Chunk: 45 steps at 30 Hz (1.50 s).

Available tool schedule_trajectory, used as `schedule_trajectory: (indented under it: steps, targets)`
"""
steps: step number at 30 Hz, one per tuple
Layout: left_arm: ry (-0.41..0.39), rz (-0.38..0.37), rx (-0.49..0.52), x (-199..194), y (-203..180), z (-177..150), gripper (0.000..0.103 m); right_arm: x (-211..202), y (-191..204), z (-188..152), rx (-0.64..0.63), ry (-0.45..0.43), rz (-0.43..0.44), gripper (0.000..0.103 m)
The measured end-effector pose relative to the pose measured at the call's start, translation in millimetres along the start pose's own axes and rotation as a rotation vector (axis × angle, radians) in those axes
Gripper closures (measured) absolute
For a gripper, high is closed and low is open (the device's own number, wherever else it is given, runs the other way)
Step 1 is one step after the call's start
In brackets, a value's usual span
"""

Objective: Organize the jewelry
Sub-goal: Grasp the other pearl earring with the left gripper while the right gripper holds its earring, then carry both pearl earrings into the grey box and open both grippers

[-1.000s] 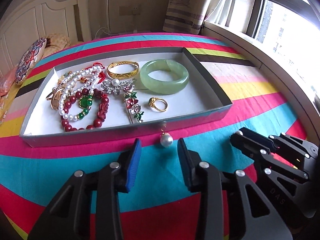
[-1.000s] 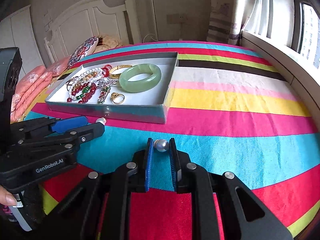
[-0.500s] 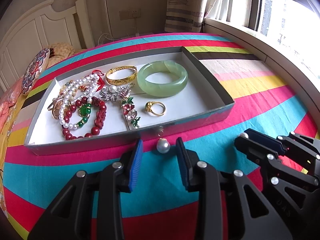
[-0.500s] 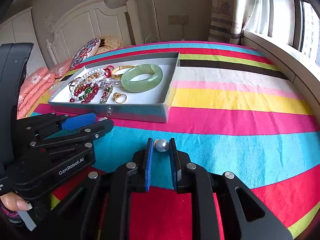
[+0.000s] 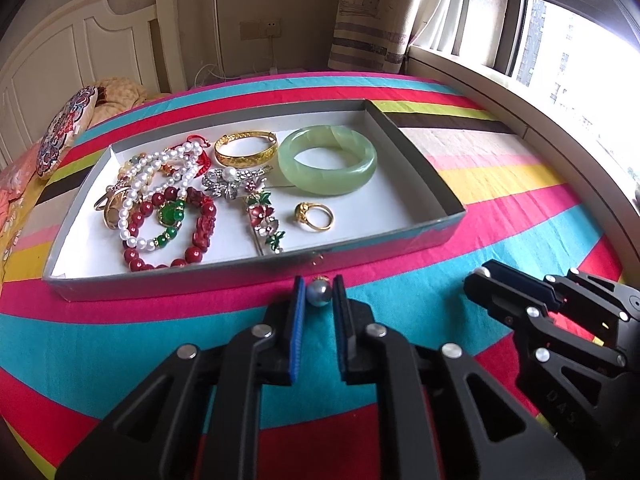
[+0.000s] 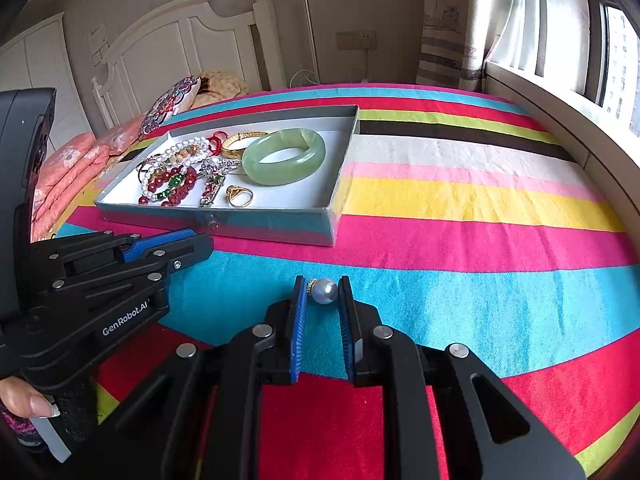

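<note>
Two pearl earrings, grey-white and glossy with small gold caps, sit over the striped bedspread [image 5: 120, 344] before the tray [image 5: 248, 276]: the left gripper [image 5: 319, 294], just closing, pinches one pearl earring [image 5: 319, 293]; the right gripper [image 6: 323, 291] clamps the other pearl earring [image 6: 324, 290].

Person's hand [image 6: 22, 400] cut off at frame edge; left claw's [image 6: 200, 246] pearl hidden in right view.
</note>
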<state>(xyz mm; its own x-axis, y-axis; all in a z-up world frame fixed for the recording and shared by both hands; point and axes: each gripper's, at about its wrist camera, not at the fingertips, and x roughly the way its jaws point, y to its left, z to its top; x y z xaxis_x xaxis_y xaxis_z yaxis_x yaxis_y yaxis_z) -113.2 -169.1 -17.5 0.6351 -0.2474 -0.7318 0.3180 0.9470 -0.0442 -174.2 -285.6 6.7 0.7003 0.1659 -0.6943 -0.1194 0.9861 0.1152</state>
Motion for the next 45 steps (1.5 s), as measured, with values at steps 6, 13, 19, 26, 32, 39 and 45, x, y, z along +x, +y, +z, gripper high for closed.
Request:
schedule_trajectory:
  steps: [6, 13, 19, 26, 32, 39, 45]
  targets:
    - [-0.049, -0.004, -0.009, -18.5, 7.1, -3.4, 0.09, -9.4, 4.3, 3.4, -0.004, -0.041, 0.02, 0.087]
    - [-0.156, -0.014, -0.043, -52.7, 33.8, 16.2, 0.09, -19.2, 27.1, 25.4, -0.078, -0.107, 0.045, 0.087]
    - [-0.19, -0.02, -0.058, -57.2, 55.3, 35.7, 0.09, -11.2, 46.5, 47.3, -0.121, -0.127, 0.054, 0.087]
    - [-0.17, -0.074, -0.058, -36.2, 60.7, 67.7, 0.09, 19.2, 46.6, 71.0, -0.093, -0.091, 0.049, 0.087]
    - [-0.093, -0.178, -0.022, 2.1, 46.4, 101.8, 0.09, 52.9, 49.3, 88.6, -0.126, -0.038, -0.011, 0.087]
    - [0.021, -0.248, -0.042, 45.2, 49.2, 120.2, 0.089, 79.5, 41.9, 101.3, -0.127, 0.001, -0.006, 0.087]
    - [-0.083, -0.134, -0.023, 14.9, 62.2, 103.2, 0.034, 60.2, 39.9, 92.7, -0.094, -0.036, 0.009, 0.059]
